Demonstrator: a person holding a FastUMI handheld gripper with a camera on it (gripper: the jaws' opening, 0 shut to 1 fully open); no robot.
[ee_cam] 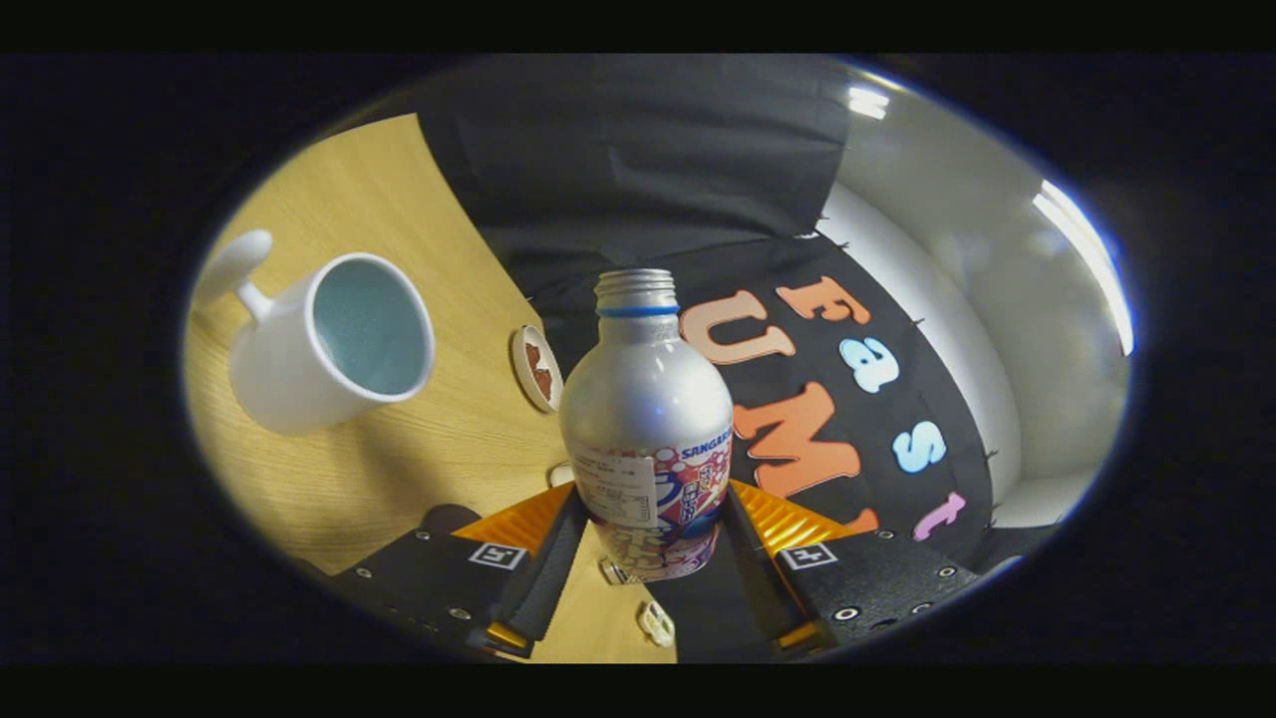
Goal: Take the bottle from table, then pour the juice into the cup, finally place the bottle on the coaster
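Observation:
A silver bottle point(648, 429) with a printed label and an uncapped threaded neck stands between my two fingers, and my gripper point(653, 519) is shut on its lower body. The whole view is tilted, so the bottle appears lifted and leaning over the wooden table point(399, 479). A white cup point(329, 344) with a pale blue inside stands on the table ahead and to the left of the fingers, its handle pointing away. A small round coaster point(536, 369) lies on the table just left of the bottle's shoulder, beyond the cup.
The table's far edge runs close behind the coaster, with the black cloth wall point(648, 170) past it. A white wall with ceiling lights lies to the right. A small white object point(656, 623) lies on the table below the bottle.

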